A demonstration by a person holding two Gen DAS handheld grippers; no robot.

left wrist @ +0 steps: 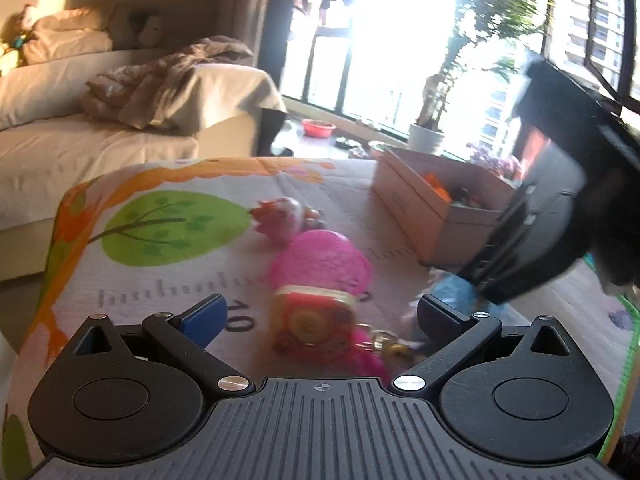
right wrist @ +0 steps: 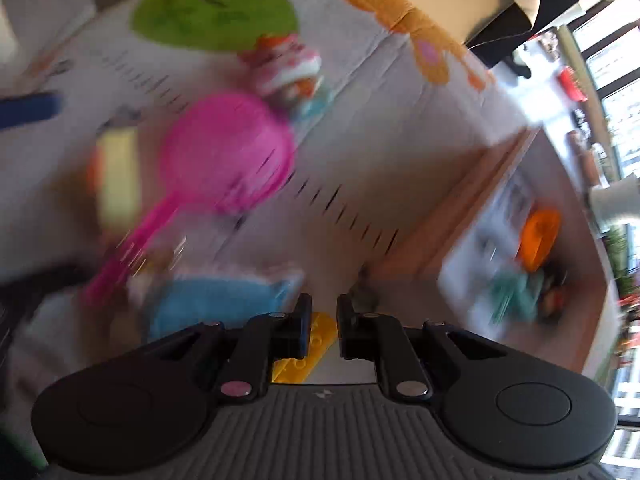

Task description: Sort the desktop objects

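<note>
Left gripper (left wrist: 320, 312), jaws wide apart and empty, above the play mat (left wrist: 168, 292) near a pink strainer (left wrist: 320, 260). Right gripper (right wrist: 323, 320), jaws nearly closed over a yellow brick (right wrist: 308, 356); grip uncertain. Cardboard box (left wrist: 424, 208) at the mat's far right edge.

Left wrist view: camera sits behind the left claw (left wrist: 320, 314), looking forward and slightly down across the printed mat (left wrist: 168, 280) toward the windows (left wrist: 360, 64); the sofa (left wrist: 80, 140) shows at left. Close range.

Right wrist view: camera sits behind the right claw (right wrist: 324, 320), pitched steeply down at the same mat, very near; heavily blurred.

Shared ground: the pink scoop (left wrist: 320, 260) (right wrist: 228, 152), the cardboard box (left wrist: 424, 208) (right wrist: 472, 216) and the green tree print (left wrist: 176, 228) (right wrist: 216, 12). The left view also takes in the right claw's body at its right edge.
</note>
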